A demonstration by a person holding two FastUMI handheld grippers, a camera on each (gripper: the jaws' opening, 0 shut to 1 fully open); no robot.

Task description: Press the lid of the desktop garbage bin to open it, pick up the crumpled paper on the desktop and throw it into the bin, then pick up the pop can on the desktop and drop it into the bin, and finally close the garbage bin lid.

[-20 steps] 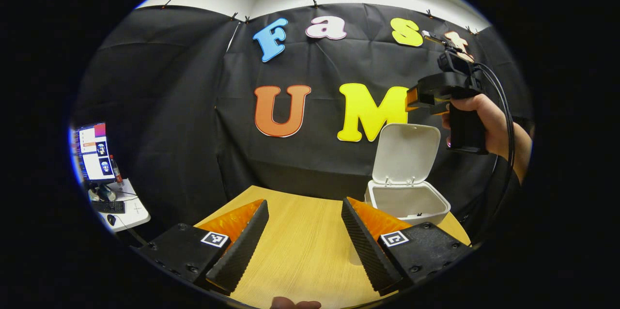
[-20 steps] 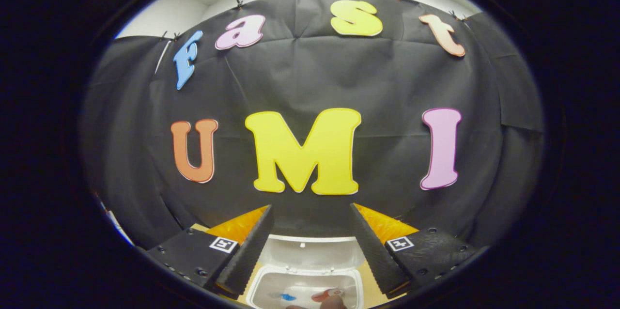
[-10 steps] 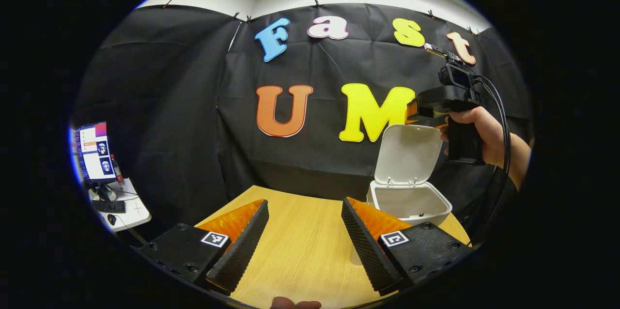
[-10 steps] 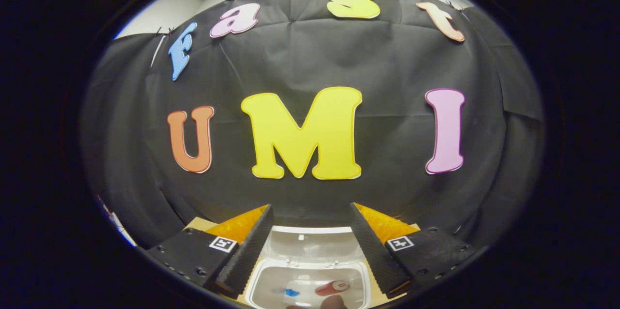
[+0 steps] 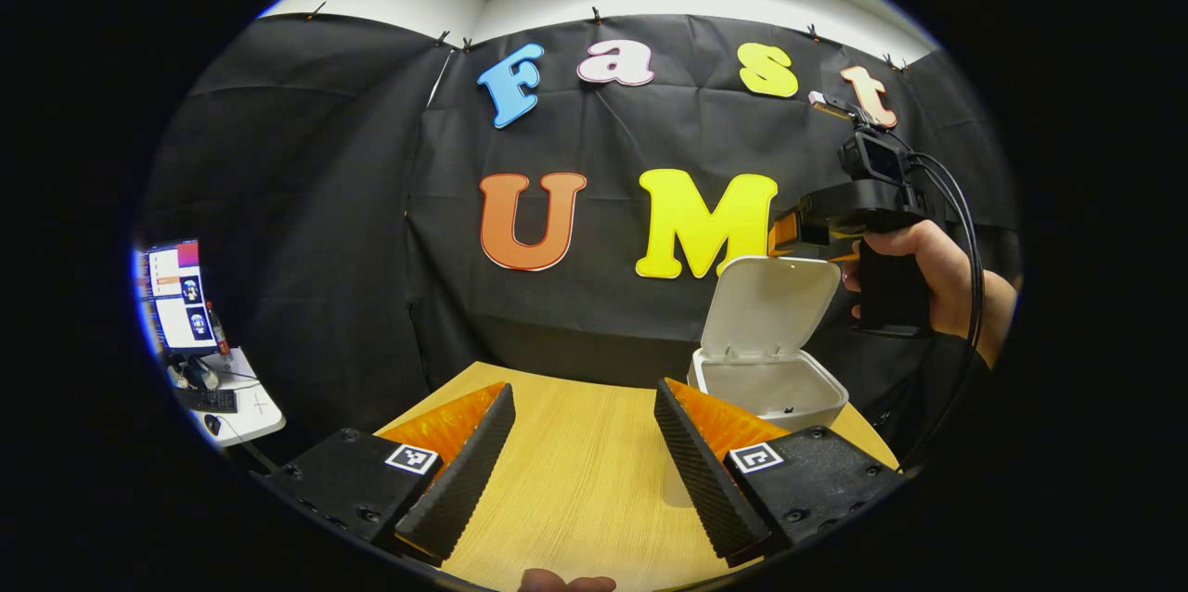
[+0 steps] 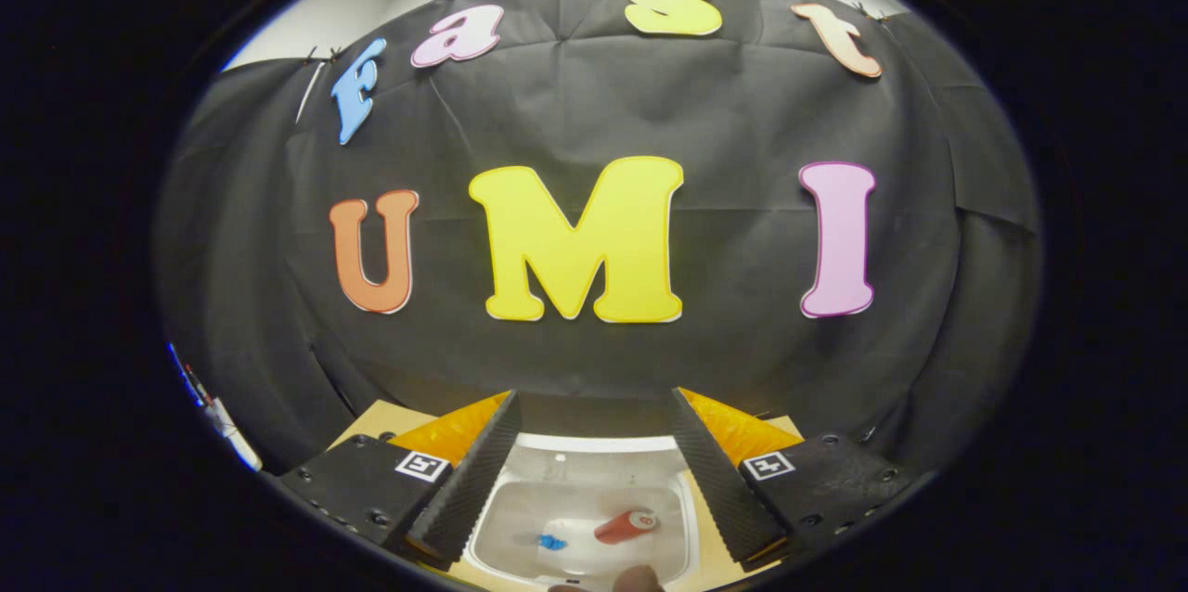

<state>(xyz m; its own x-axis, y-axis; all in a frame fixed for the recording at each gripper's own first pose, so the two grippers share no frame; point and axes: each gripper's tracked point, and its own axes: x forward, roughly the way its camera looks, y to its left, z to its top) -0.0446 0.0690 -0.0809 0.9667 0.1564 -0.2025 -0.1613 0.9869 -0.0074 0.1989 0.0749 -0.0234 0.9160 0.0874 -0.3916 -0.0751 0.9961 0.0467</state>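
Note:
The white desktop bin [image 5: 770, 392] stands at the table's far right with its lid [image 5: 763, 304] raised and leaning a little forward. In the left gripper view, a hand holds my right gripper [image 5: 785, 236] just above the lid's top edge. Looking down from the right gripper view, the red pop can [image 6: 624, 527] lies inside the bin [image 6: 691, 518] beside a small blue-marked thing [image 6: 551, 541]. My right gripper [image 6: 585, 471] is open over the bin with nothing between its fingers. My left gripper [image 5: 585, 471] is open and empty, low over the wooden table [image 5: 575, 444].
A side desk [image 5: 237, 402] with a monitor [image 5: 178, 295] and keyboard stands beyond the table at the far left. The black cloth wall [image 5: 594, 314] runs close behind the table and the bin. A fingertip [image 5: 566, 583] shows at the bottom edge.
My right gripper has come down from well above the lid to its top edge, and the lid has tipped slightly forward. More of the bin's inside shows under it. The left gripper stayed put.

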